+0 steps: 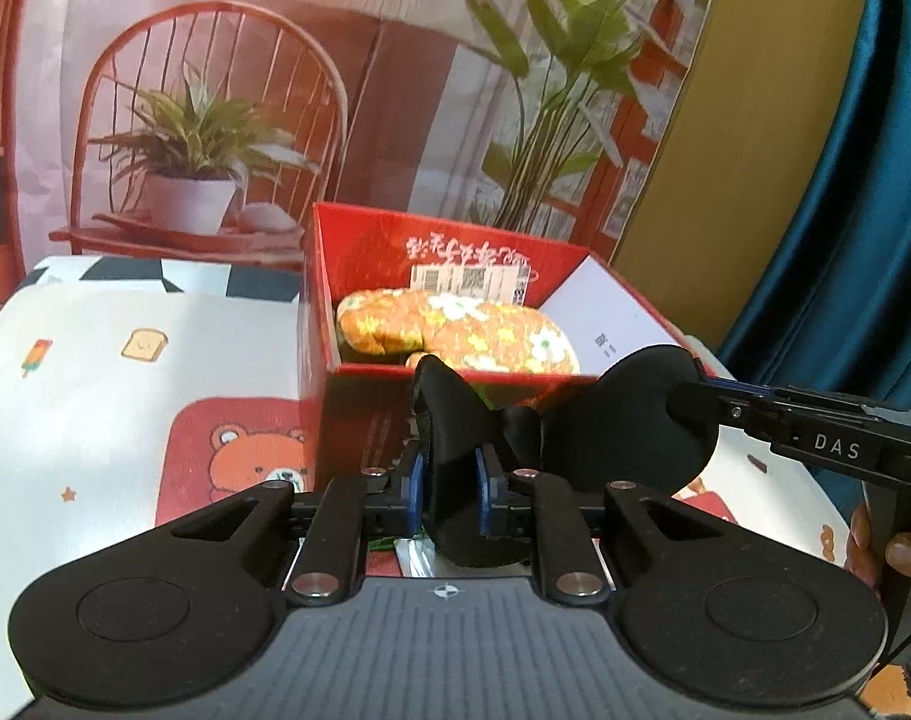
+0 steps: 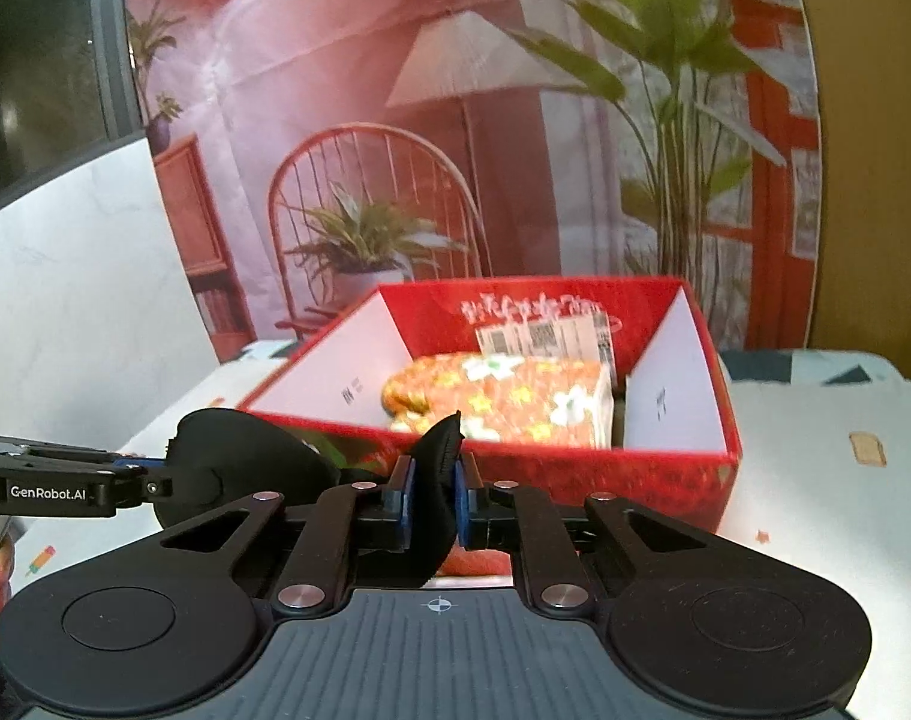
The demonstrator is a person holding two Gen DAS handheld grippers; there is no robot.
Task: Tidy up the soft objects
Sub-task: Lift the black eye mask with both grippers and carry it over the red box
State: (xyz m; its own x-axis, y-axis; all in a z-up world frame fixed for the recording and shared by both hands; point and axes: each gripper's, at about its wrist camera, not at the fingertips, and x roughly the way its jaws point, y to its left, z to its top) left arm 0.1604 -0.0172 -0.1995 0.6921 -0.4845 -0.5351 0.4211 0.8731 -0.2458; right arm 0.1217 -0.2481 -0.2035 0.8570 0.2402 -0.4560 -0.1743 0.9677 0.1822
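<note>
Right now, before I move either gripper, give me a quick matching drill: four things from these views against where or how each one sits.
Things:
1. black eye mask
2. floral fabric item
3. red box
4. barcode label

States:
A. stuck on the box's far inner wall
B. pinched at both ends, in front of the box
C. lying inside the box
D. open-topped, on the printed tablecloth

Pairs: 1-B, 2-C, 3-D, 4-A

Red box (image 1: 455, 381) near wall partly hidden behind black eye mask (image 1: 623, 426). Floral fabric item (image 1: 491, 330) lower part hidden by box rim. Box lettering blurred, unreadable. Person's hand (image 1: 887, 558) cut by right edge.
</note>
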